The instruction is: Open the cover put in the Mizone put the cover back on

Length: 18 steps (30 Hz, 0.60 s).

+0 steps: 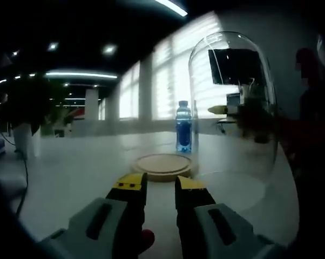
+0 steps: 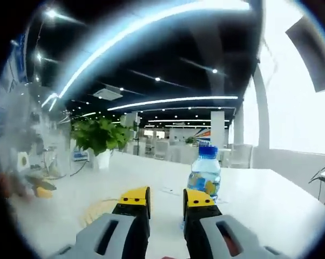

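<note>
This is an open-plan office. A large white table point(image 2: 270, 199) stands in the foreground, and beyond it in the right gripper view rows of desks and chairs point(image 2: 162, 148) run back under a dark ceiling hung with long strip lights point(image 2: 173, 101), with a leafy potted plant point(image 2: 100, 137) at the table's far edge. In the left gripper view, tall windows with blinds point(image 1: 176, 81) rise behind the table, and a monitor point(image 1: 232, 66) stands beyond it to one side.

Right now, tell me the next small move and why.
Probably ease the right gripper forward to close on the Mizone bottle. The glass dome is already off the wooden base, the bottle stands upright behind that base, and both grippers look empty.
</note>
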Each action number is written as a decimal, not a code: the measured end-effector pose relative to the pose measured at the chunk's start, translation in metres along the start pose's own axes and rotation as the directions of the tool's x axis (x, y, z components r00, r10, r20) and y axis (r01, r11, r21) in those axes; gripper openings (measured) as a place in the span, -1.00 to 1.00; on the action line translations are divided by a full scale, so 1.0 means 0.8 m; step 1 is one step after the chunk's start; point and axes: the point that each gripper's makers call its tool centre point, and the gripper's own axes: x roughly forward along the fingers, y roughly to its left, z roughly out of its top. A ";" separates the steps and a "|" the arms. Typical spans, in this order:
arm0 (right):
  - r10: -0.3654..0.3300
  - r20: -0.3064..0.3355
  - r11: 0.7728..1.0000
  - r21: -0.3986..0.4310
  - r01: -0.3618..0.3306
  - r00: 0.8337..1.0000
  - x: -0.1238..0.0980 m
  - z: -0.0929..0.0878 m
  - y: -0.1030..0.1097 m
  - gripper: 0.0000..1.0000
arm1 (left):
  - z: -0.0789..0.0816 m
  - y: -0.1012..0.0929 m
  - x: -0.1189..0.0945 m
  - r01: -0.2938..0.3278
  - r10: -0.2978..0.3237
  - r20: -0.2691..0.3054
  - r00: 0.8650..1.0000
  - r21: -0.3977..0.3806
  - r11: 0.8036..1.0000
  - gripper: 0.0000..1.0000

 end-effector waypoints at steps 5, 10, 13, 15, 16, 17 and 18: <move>-0.055 -0.014 0.998 0.029 0.055 0.998 0.025 0.005 -0.030 -0.67 | -0.002 0.003 0.000 -0.011 0.011 -0.009 1.000 0.031 0.999 -0.68; -0.101 -0.010 0.993 0.055 0.101 0.995 0.043 0.015 -0.058 -0.67 | -0.004 0.012 -0.002 -0.025 0.025 -0.016 1.000 -0.016 1.000 -0.67; -0.118 -0.015 0.990 0.073 0.119 0.993 0.051 0.018 -0.067 -0.65 | -0.007 0.013 -0.001 -0.032 0.032 -0.025 0.999 0.001 0.999 -0.67; -0.119 -0.018 0.991 0.059 0.120 0.993 0.060 0.019 -0.070 -0.62 | -0.007 0.013 -0.001 -0.026 0.026 -0.024 0.999 0.009 1.000 -0.67; -0.112 -0.019 0.993 0.047 0.113 0.994 0.063 0.020 -0.070 -0.60 | -0.007 0.013 -0.002 -0.025 0.025 -0.022 0.999 0.013 1.000 -0.67; -0.108 -0.023 0.993 0.046 0.109 0.994 0.068 0.021 -0.072 -0.58 | -0.007 0.014 -0.002 -0.025 0.025 -0.021 0.999 0.014 1.000 -0.67; -0.105 -0.027 0.993 0.055 0.107 0.994 0.073 0.023 -0.075 -0.57 | -0.007 0.015 -0.002 -0.029 0.029 -0.021 0.999 0.015 0.999 -0.67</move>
